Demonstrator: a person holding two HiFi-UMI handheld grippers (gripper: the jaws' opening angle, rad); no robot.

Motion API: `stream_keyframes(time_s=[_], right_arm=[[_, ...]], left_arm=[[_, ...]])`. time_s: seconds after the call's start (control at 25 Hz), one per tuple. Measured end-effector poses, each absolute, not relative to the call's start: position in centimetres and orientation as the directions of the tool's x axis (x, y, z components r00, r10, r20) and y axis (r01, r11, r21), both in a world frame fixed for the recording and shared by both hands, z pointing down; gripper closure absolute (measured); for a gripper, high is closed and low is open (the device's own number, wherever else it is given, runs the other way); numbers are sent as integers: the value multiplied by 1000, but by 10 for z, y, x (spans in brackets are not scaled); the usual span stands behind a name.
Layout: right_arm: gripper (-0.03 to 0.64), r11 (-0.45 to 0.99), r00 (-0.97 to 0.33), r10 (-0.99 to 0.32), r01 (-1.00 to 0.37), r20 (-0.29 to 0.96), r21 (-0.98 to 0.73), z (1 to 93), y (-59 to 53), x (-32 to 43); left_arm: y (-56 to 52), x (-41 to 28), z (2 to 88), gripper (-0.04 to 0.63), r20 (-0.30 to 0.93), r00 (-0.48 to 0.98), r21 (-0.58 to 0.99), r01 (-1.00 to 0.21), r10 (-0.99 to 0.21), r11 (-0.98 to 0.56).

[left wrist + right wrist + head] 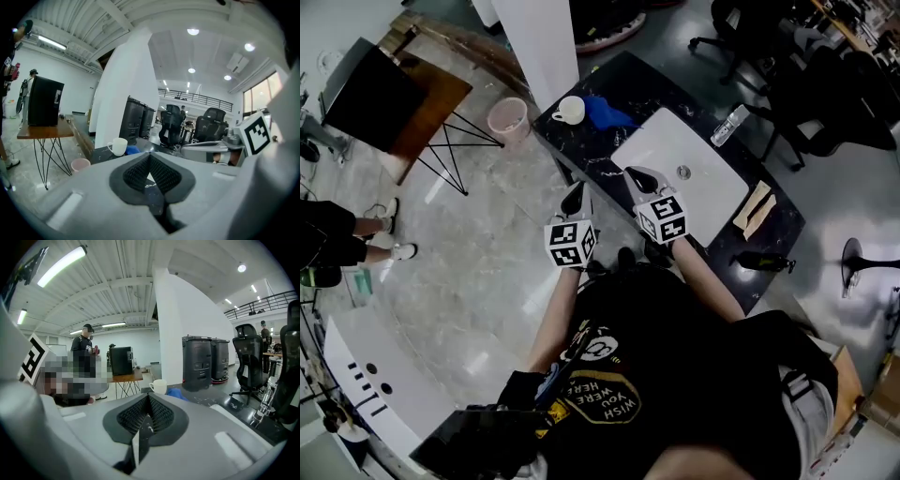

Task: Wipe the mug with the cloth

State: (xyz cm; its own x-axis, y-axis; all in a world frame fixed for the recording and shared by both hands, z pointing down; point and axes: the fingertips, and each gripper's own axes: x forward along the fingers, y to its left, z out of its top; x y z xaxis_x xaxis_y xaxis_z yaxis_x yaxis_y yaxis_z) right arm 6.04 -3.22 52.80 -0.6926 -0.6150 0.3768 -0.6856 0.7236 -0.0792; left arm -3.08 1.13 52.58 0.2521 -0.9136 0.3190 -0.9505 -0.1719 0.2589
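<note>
Left hand-held gripper (575, 193) and right hand-held gripper (640, 175) hover side by side, closed, empty, tilted down.

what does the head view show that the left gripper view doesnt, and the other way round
Head view only: the wearer's black printed shirt and the wood strips at the dark table's edge.
Left gripper view only: the ceiling lights, a railed balcony and two black bins.
Both: the white mug, the blue cloth beside it, the pink bucket on the floor, and the wooden side table.
</note>
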Motion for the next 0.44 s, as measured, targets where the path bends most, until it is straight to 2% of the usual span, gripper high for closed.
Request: stream_keyframes(time_s=[0.44], right_arm=[[615, 731, -704, -602, -676, 377, -95, 529, -23, 83]], left_arm=[[8, 15, 522, 592, 308, 320, 228, -939, -896, -257]])
